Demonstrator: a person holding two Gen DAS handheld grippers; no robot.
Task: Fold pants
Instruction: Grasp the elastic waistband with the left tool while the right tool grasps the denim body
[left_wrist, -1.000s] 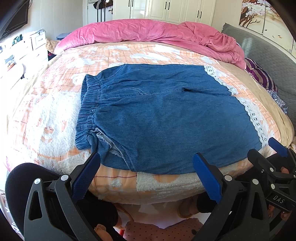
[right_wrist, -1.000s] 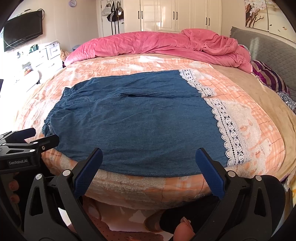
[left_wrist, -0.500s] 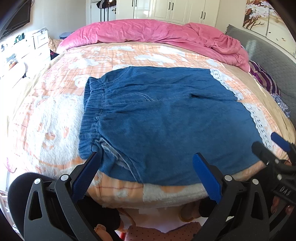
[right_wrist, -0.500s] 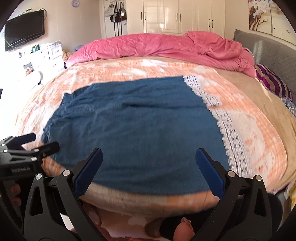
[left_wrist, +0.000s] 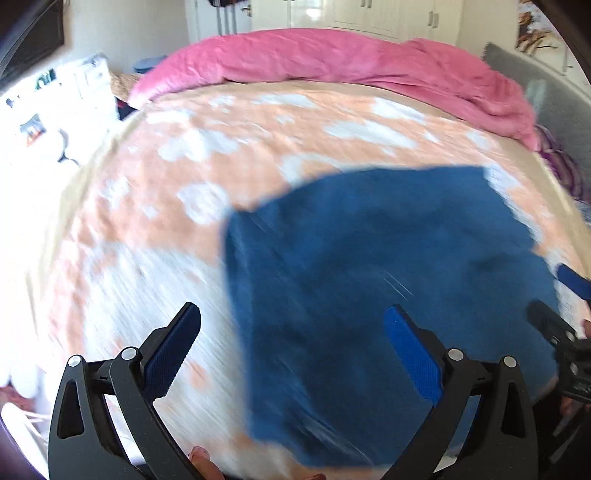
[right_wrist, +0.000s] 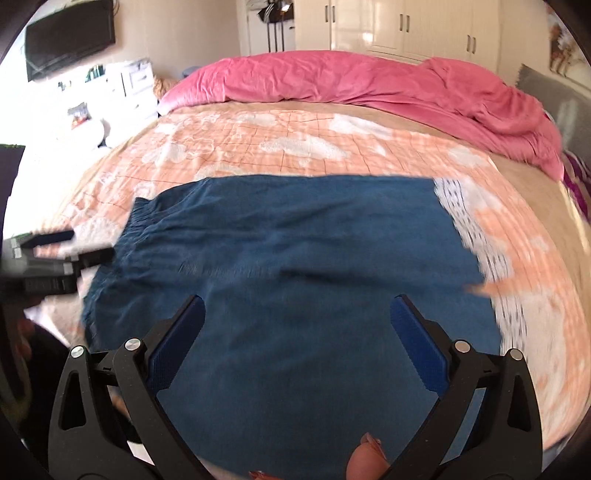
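Blue denim pants with white lace hems lie flat on the bed, waistband to the left. In the left wrist view the pants are blurred by motion. My left gripper is open and empty, over the waistband edge near the front of the bed; it also shows at the left in the right wrist view. My right gripper is open and empty, low over the middle of the pants; its fingers show at the right of the left wrist view.
The bed has an orange and white blanket. A crumpled pink duvet lies along the far side. A grey headboard and striped pillow are at the right. White drawers stand at the left.
Both grippers have moved forward and down over the bed. The left one has swung left toward the waistband; the right one now sits over the pants. The pants have not moved.
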